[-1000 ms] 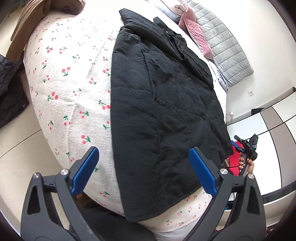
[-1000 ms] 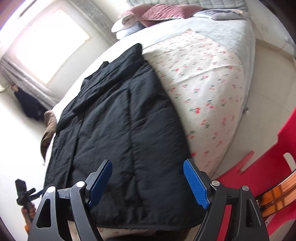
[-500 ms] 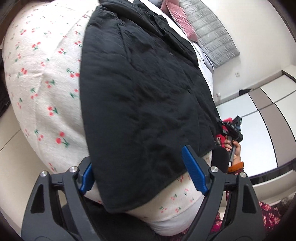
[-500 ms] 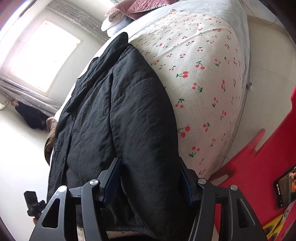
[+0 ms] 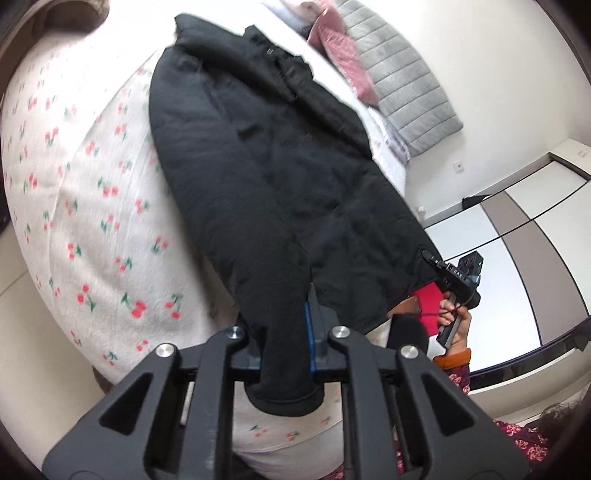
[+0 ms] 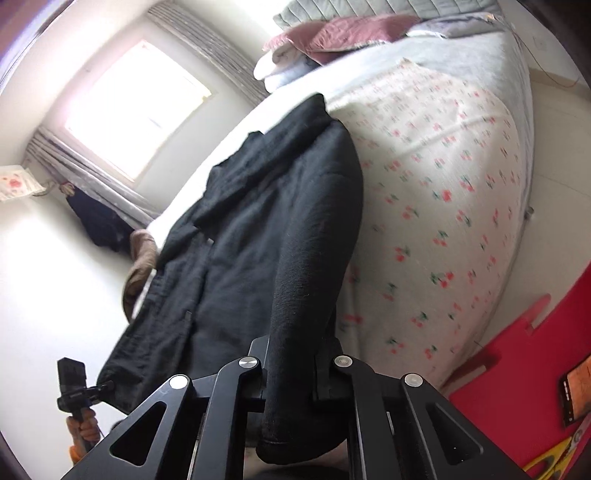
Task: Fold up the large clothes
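Jacket (image 5: 280,177) spread lengthwise on bed (image 5: 92,229), collar toward pillows (image 6: 332,33) at far end; near hem corners pinched in left gripper (image 5: 284,343) and right gripper (image 6: 291,373); window (image 6: 136,107) beyond bed's left side; wardrobe (image 5: 517,236) to right

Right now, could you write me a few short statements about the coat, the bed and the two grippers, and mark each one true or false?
1. The left gripper is shut on the hem of the black coat. True.
2. The right gripper hangs open above the coat. False: it is shut on the coat's hem too.
3. The coat lies on a bedspread printed with cherries. True.
4. The coat is already folded into a small square. False: it still lies stretched out along the bed.
5. Pillows sit at the far end of the bed. True.
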`<action>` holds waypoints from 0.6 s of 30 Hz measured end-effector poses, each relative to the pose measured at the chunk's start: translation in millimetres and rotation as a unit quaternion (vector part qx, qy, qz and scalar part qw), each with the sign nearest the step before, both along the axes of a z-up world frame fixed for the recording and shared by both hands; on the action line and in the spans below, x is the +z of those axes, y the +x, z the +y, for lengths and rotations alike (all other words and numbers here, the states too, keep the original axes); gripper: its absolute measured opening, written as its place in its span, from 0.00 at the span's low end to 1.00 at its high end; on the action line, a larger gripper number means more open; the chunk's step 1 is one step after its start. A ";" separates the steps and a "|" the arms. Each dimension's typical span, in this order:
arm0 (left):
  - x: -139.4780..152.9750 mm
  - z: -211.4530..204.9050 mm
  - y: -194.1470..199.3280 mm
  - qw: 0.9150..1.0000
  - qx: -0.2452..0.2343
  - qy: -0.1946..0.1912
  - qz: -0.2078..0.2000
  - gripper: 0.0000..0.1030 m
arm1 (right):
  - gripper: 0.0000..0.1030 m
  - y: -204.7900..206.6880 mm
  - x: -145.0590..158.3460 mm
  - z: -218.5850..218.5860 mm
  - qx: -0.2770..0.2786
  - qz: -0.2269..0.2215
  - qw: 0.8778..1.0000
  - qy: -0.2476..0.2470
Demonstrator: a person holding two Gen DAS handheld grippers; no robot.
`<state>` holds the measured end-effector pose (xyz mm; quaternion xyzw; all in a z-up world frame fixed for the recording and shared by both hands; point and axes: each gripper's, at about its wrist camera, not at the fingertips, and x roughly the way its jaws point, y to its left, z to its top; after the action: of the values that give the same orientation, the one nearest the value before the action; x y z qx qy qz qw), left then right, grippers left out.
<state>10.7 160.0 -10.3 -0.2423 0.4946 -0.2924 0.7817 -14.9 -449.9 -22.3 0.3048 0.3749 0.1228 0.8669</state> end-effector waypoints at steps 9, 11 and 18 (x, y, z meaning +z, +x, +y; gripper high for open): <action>72.8 -1.9 36.0 0.994 0.028 -0.043 -0.092 0.13 | 0.08 32.0 75.1 17.6 0.012 -0.094 0.995 0.010; 86.2 -1.2 51.1 0.992 0.037 -0.049 -0.107 0.13 | 0.09 46.0 92.6 20.6 0.009 -0.115 0.993 0.006; 119.1 15.7 118.8 0.984 0.092 -0.061 -0.141 0.14 | 0.08 106.1 136.1 9.7 -0.010 -0.155 0.987 0.028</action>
<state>129.5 175.8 108.8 -0.2903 0.3361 -0.2804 0.8510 91.1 -440.2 113.8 0.3101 0.2291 0.1702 0.9068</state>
